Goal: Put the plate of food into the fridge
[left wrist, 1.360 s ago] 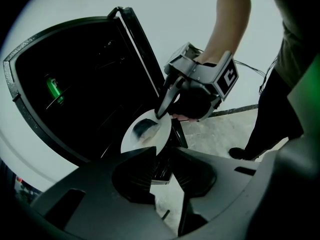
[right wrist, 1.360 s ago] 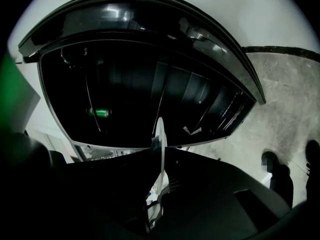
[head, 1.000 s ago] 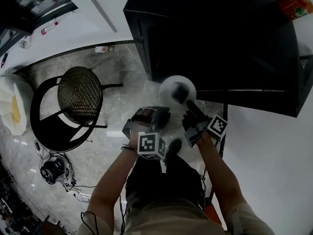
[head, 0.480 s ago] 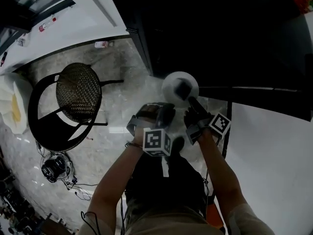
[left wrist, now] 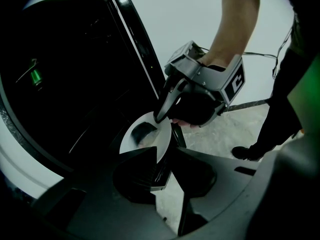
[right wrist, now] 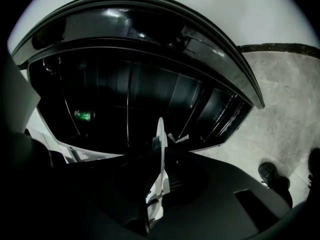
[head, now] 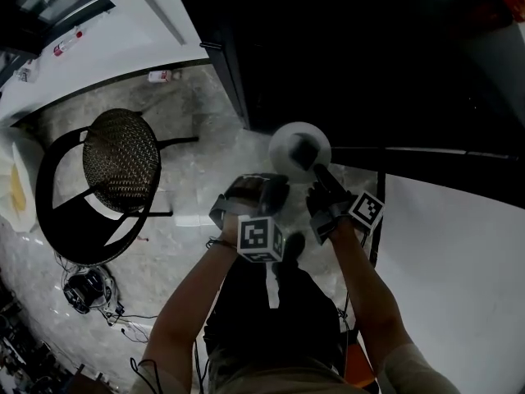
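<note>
A white plate (head: 287,142) with a dark piece of food (head: 305,151) on it hangs level in front of the open black fridge (head: 369,72). My right gripper (head: 318,172) is shut on the plate's near rim; in the right gripper view the plate (right wrist: 161,134) runs edge-on between its jaws. My left gripper (head: 275,189) holds the rim from the left. In the left gripper view the plate (left wrist: 150,139) sits wedged between the jaws, and the right gripper (left wrist: 161,115) clamps the far rim. The fridge interior (right wrist: 125,94) is dark, with a green can (right wrist: 84,115) inside.
A black chair with a wicker seat (head: 121,158) stands on the marble floor at the left. Cables and a round device (head: 86,286) lie near it. A white panel (head: 459,253) fills the right side. The person's shoe (right wrist: 272,175) is below.
The plate and both grippers have edged a little forward toward the fridge opening, and the head view has shifted with them. Both grips are unchanged.
</note>
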A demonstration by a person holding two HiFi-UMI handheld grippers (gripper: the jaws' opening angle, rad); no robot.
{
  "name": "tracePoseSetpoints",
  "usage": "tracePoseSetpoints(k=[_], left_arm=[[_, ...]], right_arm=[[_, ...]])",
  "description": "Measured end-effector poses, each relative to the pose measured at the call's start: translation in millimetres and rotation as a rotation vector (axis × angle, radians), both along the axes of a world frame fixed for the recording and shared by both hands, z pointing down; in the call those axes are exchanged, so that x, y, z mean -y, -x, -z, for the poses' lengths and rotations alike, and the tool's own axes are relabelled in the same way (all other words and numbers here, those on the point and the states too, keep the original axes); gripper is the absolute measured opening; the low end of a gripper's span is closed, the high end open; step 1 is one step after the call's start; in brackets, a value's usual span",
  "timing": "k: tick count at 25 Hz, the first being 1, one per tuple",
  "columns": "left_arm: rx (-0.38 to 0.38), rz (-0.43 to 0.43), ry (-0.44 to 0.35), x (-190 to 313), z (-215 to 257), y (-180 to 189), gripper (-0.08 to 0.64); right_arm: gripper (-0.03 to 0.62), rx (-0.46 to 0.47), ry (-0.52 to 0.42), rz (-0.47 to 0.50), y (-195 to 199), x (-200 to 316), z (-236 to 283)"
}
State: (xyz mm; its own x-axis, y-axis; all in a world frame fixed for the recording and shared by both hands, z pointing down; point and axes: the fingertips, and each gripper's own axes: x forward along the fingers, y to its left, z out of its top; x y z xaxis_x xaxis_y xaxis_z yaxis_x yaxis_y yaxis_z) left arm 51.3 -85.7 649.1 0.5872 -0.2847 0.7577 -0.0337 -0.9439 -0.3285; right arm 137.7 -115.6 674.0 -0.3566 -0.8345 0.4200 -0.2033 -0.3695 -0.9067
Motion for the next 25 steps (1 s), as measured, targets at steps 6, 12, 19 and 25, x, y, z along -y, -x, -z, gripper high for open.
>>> tracePoseSetpoints(k=[6,12,19,25], left_arm=[[-0.012,0.012,-0.008,11,-12,0,0.083],[-0.022,0.022,-0.018,15,-19,-10,0.083],[-0.029,0.032,-0.027,20,-27,-25,0.083],[-0.012,0.021,-0.022,12,-41,-25,0.083]], right_arm=[[0.028,-0.007,-0.012,-0.002,-7,8,-12],[0.028,0.002,-0.004,-0.018,-12,9,-26],[0.028,0.002,-0.001,-0.005,-16,15,-36],[0.028,0.004,0.001,-0.01,-18,16,-45]])
